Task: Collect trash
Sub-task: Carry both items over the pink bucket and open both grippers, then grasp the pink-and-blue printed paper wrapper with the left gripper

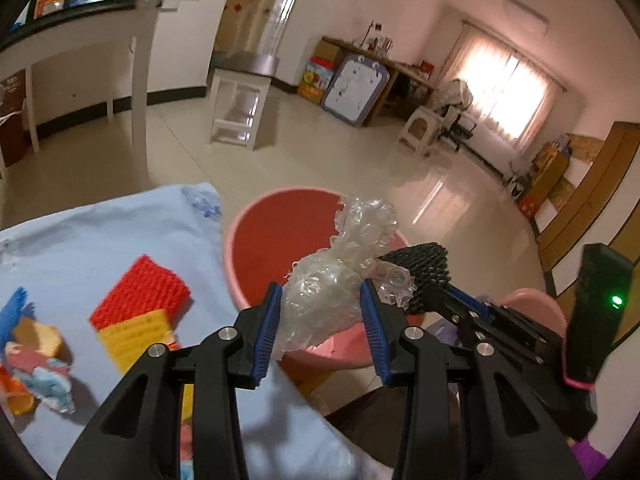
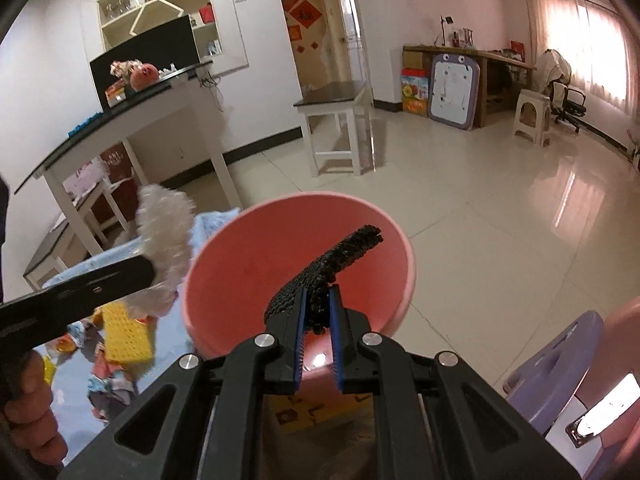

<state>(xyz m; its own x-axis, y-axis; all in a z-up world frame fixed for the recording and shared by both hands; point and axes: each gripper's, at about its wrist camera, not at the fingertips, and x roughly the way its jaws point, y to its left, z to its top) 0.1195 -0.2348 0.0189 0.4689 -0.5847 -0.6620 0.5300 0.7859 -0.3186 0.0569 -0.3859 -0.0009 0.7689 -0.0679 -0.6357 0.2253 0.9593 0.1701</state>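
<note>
My left gripper (image 1: 320, 300) is shut on a crumpled wad of clear bubble wrap (image 1: 344, 272), held at the near rim of a pink basin (image 1: 240, 232). My right gripper (image 2: 318, 308) is shut on a strip of black foam netting (image 2: 332, 268), held over the same pink basin (image 2: 208, 256). The right gripper with the black netting (image 1: 424, 272) also shows in the left wrist view, just right of the bubble wrap. The bubble wrap (image 2: 164, 236) and the left gripper's arm show at the left in the right wrist view.
A table with a light blue cloth (image 1: 100, 240) holds red (image 1: 140, 292) and yellow (image 1: 136, 336) perforated blocks and scraps of wrappers (image 1: 40, 372). A purple stool (image 2: 560, 364) stands at the right. White tables (image 2: 340, 120) stand farther off on the tiled floor.
</note>
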